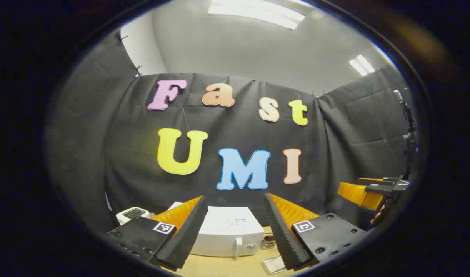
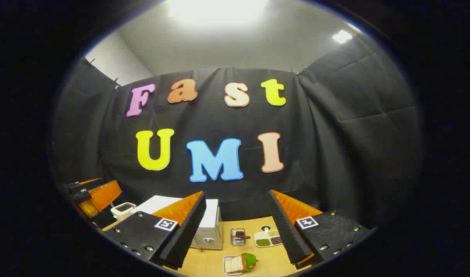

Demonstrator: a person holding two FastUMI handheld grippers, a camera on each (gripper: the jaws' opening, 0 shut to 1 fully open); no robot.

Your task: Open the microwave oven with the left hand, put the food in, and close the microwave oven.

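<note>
A white microwave (image 1: 227, 234) stands on the wooden table, door shut, with its handle (image 1: 239, 246) and knob on the right of the front. My left gripper (image 1: 234, 198) hovers above and before it, open, nothing between the fingers. The food, a sandwich with lettuce (image 2: 242, 262) on a small white tray, lies near the table's front, to the right of the microwave (image 2: 211, 227). My right gripper (image 2: 237, 194) hangs open above the sandwich, holding nothing. The left gripper view shows the right gripper (image 1: 367, 192) far right; the right gripper view shows the left gripper (image 2: 98, 196) far left.
A white toaster (image 2: 122, 209) stands left of the microwave. Right of the microwave are a small metal basket (image 2: 238, 236) and a divided dish of beans (image 2: 268, 238). Black cloth walls close the booth behind and at the sides.
</note>
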